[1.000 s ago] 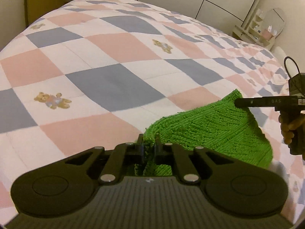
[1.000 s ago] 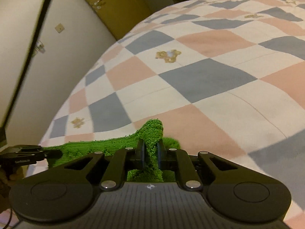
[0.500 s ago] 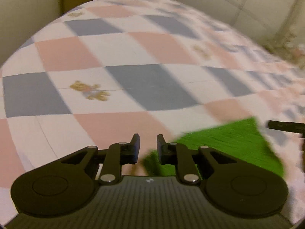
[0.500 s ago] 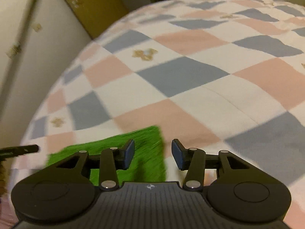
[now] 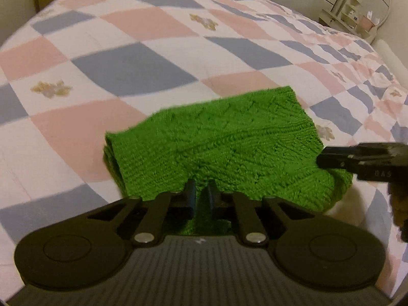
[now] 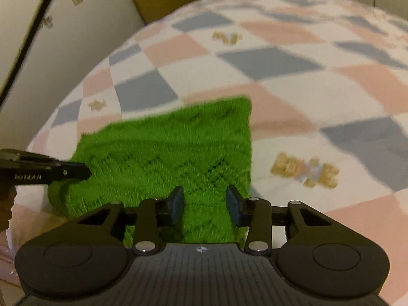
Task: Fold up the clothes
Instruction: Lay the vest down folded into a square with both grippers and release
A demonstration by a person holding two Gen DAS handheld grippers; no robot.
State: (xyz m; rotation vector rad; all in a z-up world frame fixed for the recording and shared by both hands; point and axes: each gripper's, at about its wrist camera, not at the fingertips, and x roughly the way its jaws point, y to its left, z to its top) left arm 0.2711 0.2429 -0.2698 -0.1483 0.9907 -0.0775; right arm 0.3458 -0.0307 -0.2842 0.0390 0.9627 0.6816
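Since a second ago both grippers have let go of the green knit cloth (image 5: pixel 224 148), which now lies folded flat on the checked bedspread (image 5: pixel 132 68). The left gripper (image 5: pixel 202 193) sits at its near edge, fingers close together with a narrow gap, apparently not pinching it. The right gripper (image 6: pixel 205 204) hovers over the other end, jaws spread wide.

The fuzzy green knitted cloth (image 5: pixel 229 142) looks rough; the pink, grey and white checked bedspread (image 5: pixel 142 61) looks soft and matt.
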